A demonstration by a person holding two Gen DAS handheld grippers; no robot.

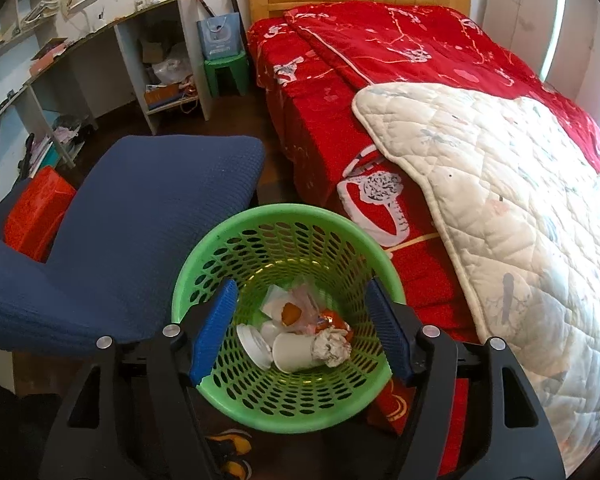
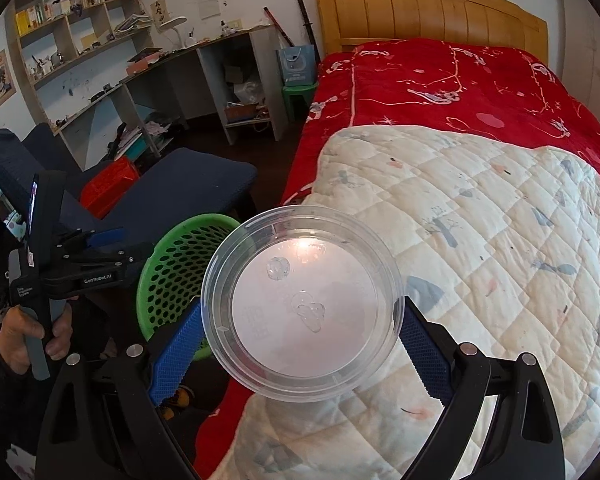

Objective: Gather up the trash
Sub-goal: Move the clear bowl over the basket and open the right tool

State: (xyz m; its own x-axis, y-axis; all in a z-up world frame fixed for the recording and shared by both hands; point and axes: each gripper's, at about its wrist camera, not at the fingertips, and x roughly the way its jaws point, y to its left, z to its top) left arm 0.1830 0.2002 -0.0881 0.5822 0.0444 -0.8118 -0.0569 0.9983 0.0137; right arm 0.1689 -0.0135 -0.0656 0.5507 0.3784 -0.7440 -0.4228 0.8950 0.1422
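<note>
The left gripper (image 1: 302,324) is hovering over the green basket (image 1: 220,240) of trash beside the bed (image 1: 380,60), fingers (image 1: 216,328) standing wide and empty; the right gripper (image 2: 300,354) is holding a clear plastic bowl (image 2: 302,304) between its fingers above the white quilt (image 2: 500,240)

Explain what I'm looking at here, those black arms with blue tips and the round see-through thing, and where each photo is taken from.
No robot here: a person holds a handheld gripper in each hand, with a camera on each looking along its two blue-padded fingers. The left camera looks down past the open, empty left gripper into a green mesh wastebasket on the floor between a blue chair and the bed, holding a paper cup, crumpled paper and wrappers. In the right camera, the right gripper clamps a clear plastic container over the white quilt.
</note>
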